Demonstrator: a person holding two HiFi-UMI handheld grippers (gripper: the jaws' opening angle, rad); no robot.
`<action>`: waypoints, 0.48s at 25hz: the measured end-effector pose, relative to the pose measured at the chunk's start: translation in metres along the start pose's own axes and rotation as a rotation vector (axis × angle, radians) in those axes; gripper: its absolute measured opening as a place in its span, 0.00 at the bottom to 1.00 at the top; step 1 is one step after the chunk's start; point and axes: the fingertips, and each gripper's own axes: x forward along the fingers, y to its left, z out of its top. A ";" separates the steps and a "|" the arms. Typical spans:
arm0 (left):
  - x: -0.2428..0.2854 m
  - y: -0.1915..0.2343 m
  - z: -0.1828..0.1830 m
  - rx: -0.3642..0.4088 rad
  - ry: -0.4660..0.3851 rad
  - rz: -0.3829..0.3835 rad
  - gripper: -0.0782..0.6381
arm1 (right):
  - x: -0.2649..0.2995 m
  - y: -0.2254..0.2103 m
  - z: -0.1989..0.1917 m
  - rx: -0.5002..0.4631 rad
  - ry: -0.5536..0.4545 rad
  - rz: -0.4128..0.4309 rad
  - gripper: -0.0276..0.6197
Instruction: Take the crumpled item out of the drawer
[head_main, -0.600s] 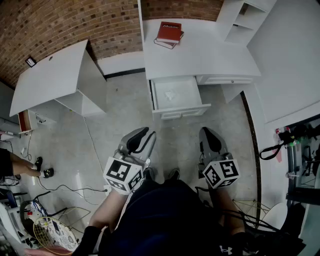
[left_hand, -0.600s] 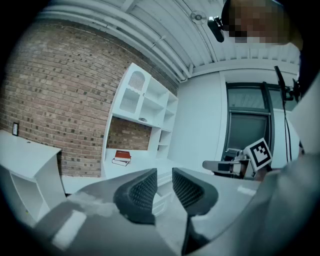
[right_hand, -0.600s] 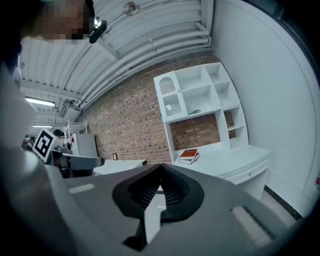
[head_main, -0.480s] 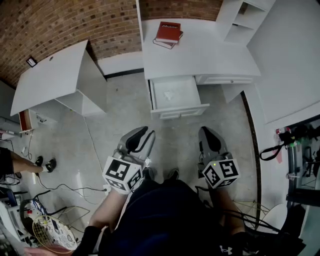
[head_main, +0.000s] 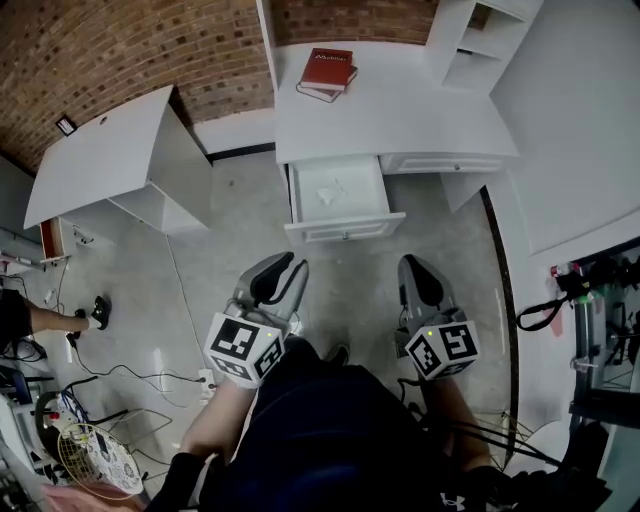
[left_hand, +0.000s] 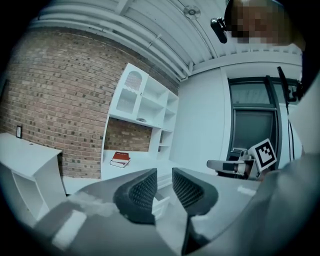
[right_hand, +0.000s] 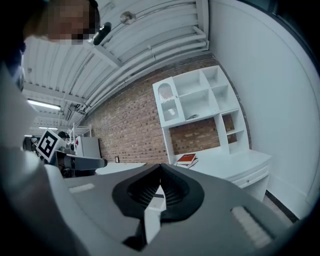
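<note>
In the head view a white drawer (head_main: 345, 228) stands pulled out of the white desk (head_main: 400, 110). A small white crumpled item (head_main: 330, 190) lies inside it. Both grippers hang low over the floor, well short of the drawer. My left gripper (head_main: 292, 268) is open with a narrow gap and nothing between its pads (left_hand: 145, 190). The left gripper view catches the drawer's corner (left_hand: 160, 205) through that gap. My right gripper (head_main: 412, 268) is shut and empty, its tips (right_hand: 160, 168) touching. A red book (head_main: 325, 70) rests on the desk.
A second white desk (head_main: 110, 160) stands at the left. A shelf unit (head_main: 480, 40) rises on the main desk's right. Cables and a power strip (head_main: 205, 380) lie on the floor. A person's leg (head_main: 40, 320) and a racket (head_main: 95, 465) are at the far left.
The desk and open drawer have slid left and slightly up in the head view. Both grippers keep their places and their jaws look unchanged. The foot at far left shifted.
</note>
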 end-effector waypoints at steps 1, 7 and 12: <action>0.002 -0.001 -0.002 -0.003 0.005 0.004 0.26 | 0.000 -0.004 -0.002 0.003 0.006 0.002 0.05; 0.023 0.004 -0.005 -0.013 0.030 0.023 0.26 | 0.013 -0.026 -0.009 0.035 0.039 0.003 0.05; 0.049 0.022 -0.002 -0.017 0.038 0.021 0.26 | 0.037 -0.039 -0.011 0.047 0.061 -0.001 0.05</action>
